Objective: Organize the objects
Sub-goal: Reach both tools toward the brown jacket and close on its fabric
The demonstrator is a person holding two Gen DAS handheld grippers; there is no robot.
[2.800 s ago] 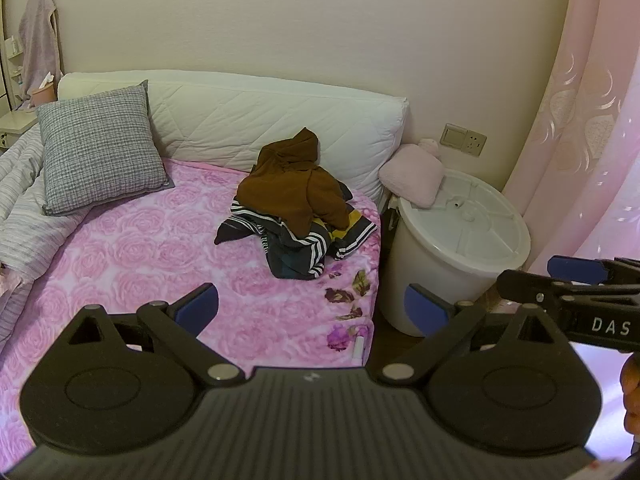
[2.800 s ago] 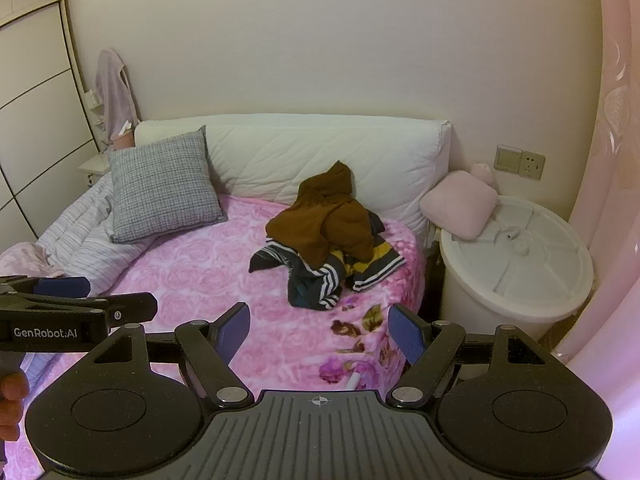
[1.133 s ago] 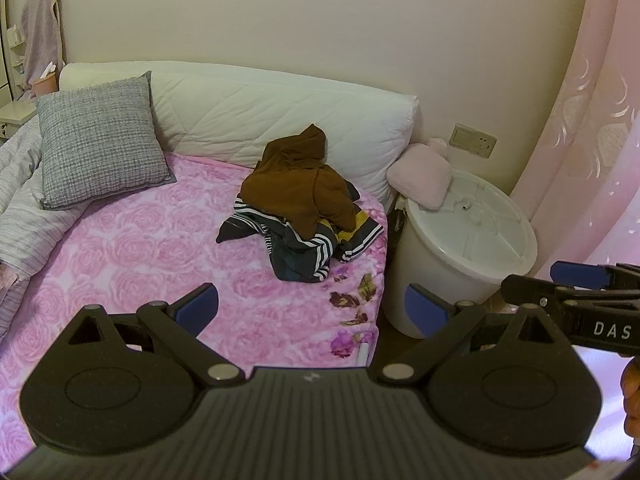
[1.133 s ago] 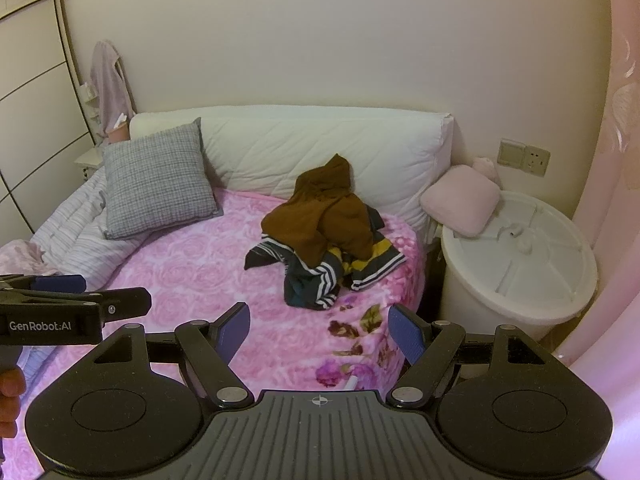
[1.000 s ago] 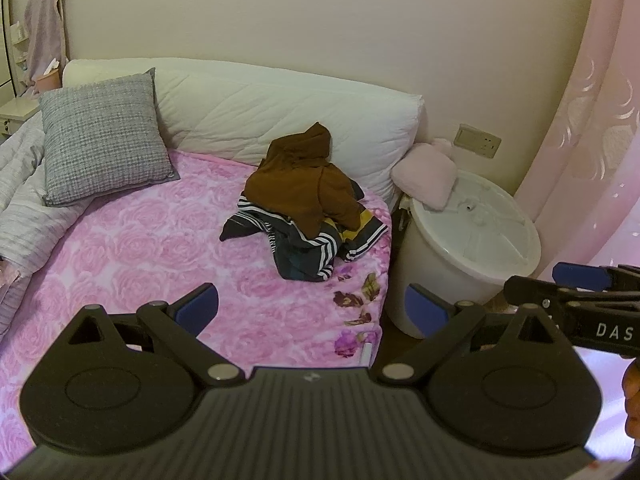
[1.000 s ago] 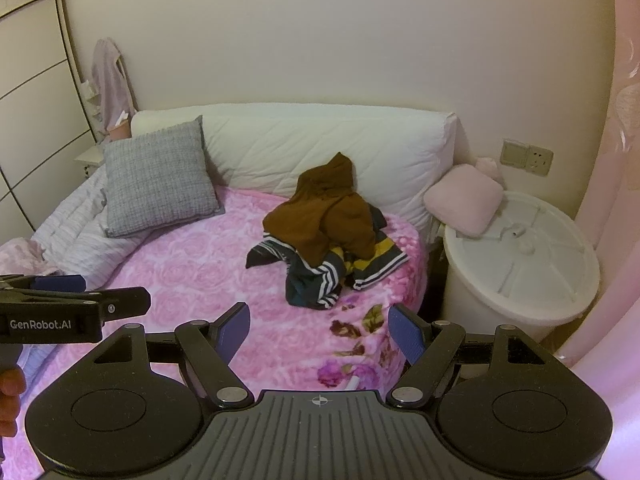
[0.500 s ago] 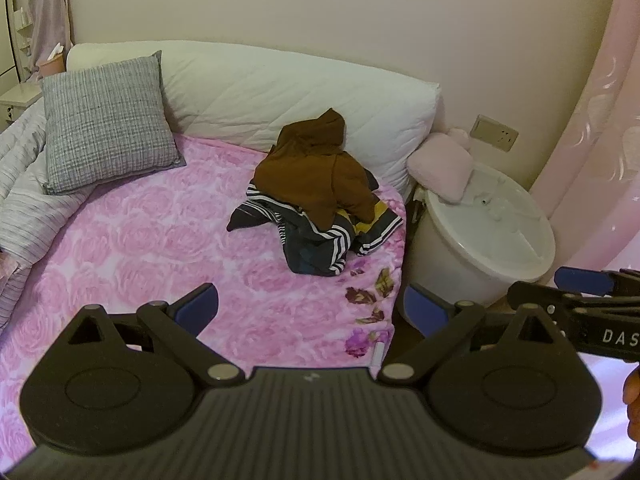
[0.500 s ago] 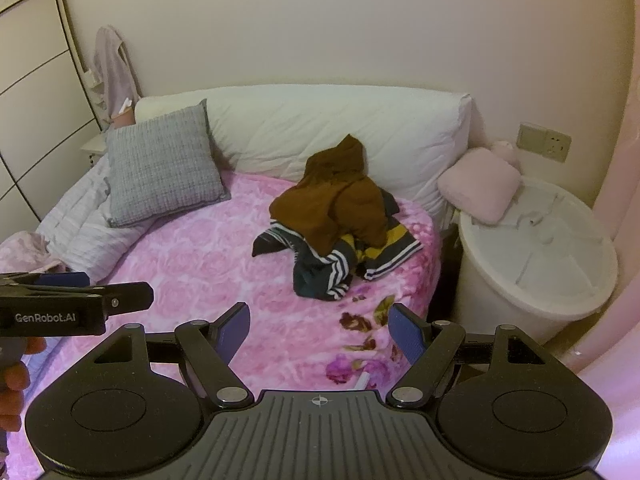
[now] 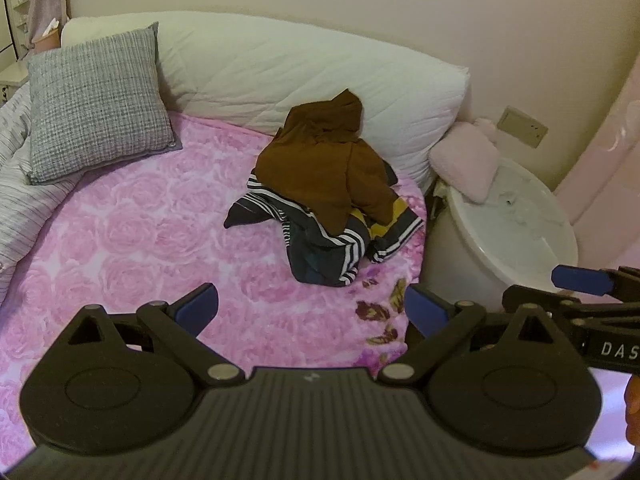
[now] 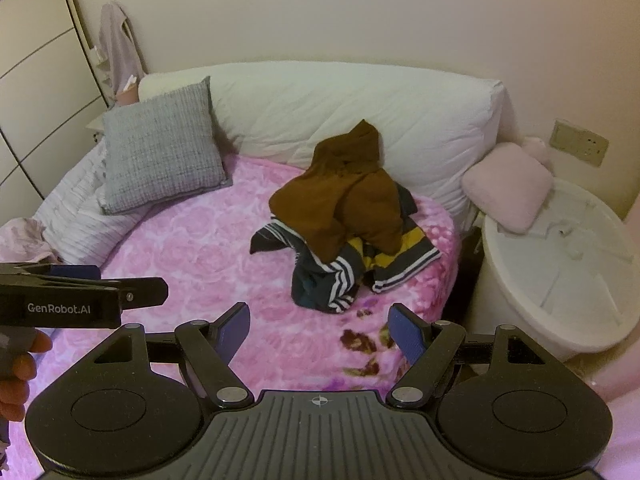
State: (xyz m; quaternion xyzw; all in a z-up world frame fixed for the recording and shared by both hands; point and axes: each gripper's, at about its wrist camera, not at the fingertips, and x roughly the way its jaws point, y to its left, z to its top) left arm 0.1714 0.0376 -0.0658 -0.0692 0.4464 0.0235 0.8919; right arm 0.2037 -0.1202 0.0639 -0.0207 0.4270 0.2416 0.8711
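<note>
A pile of clothes lies on the pink rose bedspread (image 9: 132, 236) near the bed's right edge: a brown hoodie (image 9: 324, 164) on top of dark striped garments (image 9: 324, 256). The pile also shows in the right wrist view (image 10: 340, 204). My left gripper (image 9: 312, 308) is open and empty, held above the bed short of the pile. My right gripper (image 10: 320, 330) is open and empty, also short of the pile. Each gripper shows at the edge of the other's view.
A grey checked cushion (image 9: 96, 100) leans on the long white bolster (image 9: 280, 76) at the bed's head. A striped quilt (image 9: 24, 184) lies at the left. A white lidded tub (image 10: 560, 264) with a pink cushion (image 10: 508, 188) on it stands right of the bed. Pink curtain at far right.
Both grippers have moved forward toward the bed and tilted down a little; the clothes pile looks larger and nearer. Both stay open. Nothing on the bed has moved.
</note>
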